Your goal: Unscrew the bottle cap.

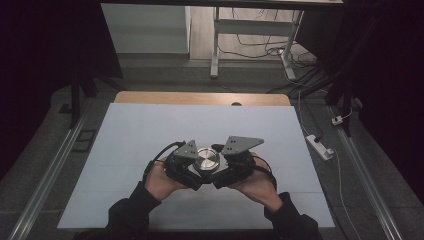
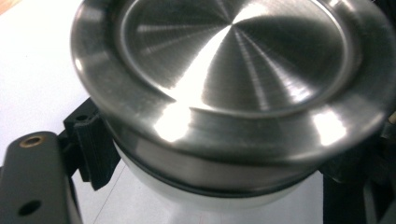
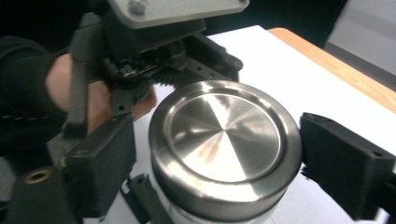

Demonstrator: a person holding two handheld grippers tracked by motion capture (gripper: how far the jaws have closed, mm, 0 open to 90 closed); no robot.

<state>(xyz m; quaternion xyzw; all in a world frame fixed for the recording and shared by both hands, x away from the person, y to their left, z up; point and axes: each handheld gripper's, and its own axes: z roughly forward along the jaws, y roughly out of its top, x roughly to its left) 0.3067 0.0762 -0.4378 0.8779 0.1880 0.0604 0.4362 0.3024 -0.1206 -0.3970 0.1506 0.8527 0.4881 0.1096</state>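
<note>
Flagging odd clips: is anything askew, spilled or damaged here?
Nothing stands out. The round brushed-steel lid sits level on its white jar, unspilled and undented, between the left gripper and right gripper on the white table.

A lidded jar (image 1: 207, 161) stands on the worktop (image 1: 150, 130), in the lower middle of the high view. The left gripper (image 1: 192, 172) sits just left of it, the right gripper (image 1: 227, 172) just right. Behind the worktop, in the upper frame, stands a desk frame (image 1: 216, 45).

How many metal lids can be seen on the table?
1. The brushed steel lid sits on a white jar near the table's front edge, between the left gripper and the right gripper.
</note>
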